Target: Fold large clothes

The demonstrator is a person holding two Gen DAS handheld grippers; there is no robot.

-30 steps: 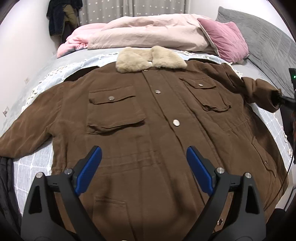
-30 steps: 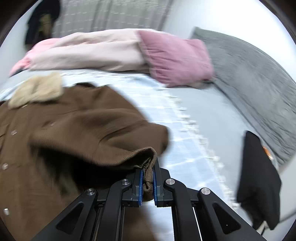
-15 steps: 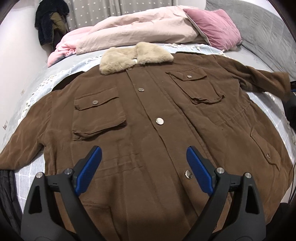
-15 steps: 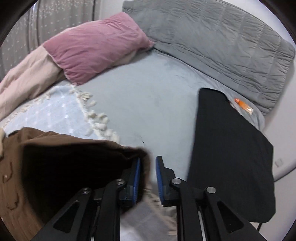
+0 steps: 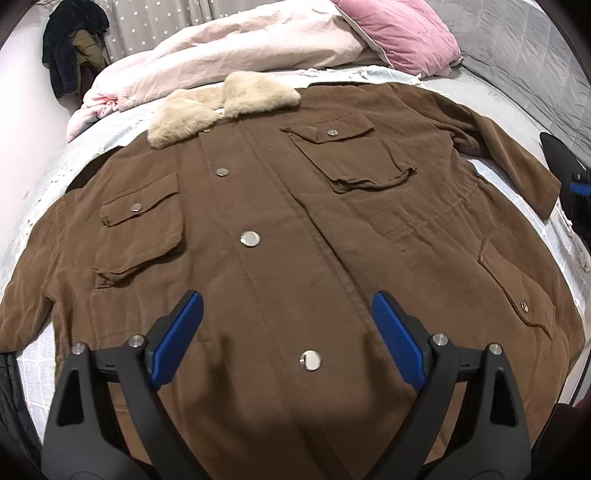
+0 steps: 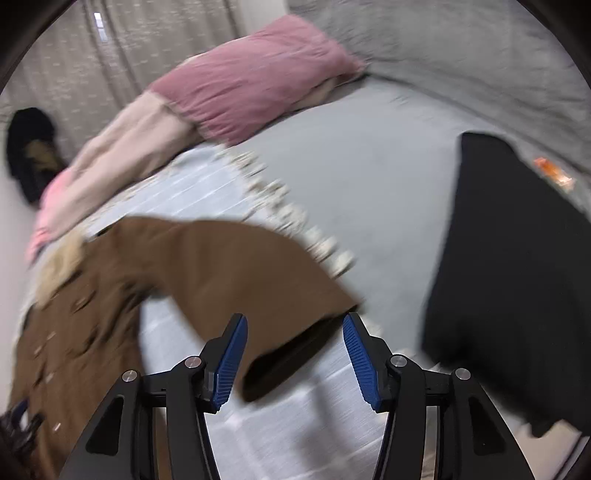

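A large brown jacket (image 5: 288,229) with a cream fur collar (image 5: 225,103) lies front-up and spread flat on the bed. My left gripper (image 5: 288,343) is open and empty above its lower front. The jacket's right sleeve (image 5: 517,155) lies stretched out to the right. In the right wrist view that sleeve (image 6: 229,269) lies flat with its cuff just ahead of my right gripper (image 6: 293,360), which is open and empty. The right gripper also shows at the right edge of the left wrist view (image 5: 578,192).
A pink pillow (image 5: 402,33) and a pale pink duvet (image 5: 236,55) lie at the back of the bed. A grey quilt (image 6: 461,48) is at the right. A black garment (image 6: 517,288) lies right of the sleeve cuff. Dark clothes (image 5: 70,55) hang at the far left.
My right gripper has opened and let go of the sleeve cuff, which now lies flat and stretched out. The left gripper has stayed open and shifted a little over the jacket.
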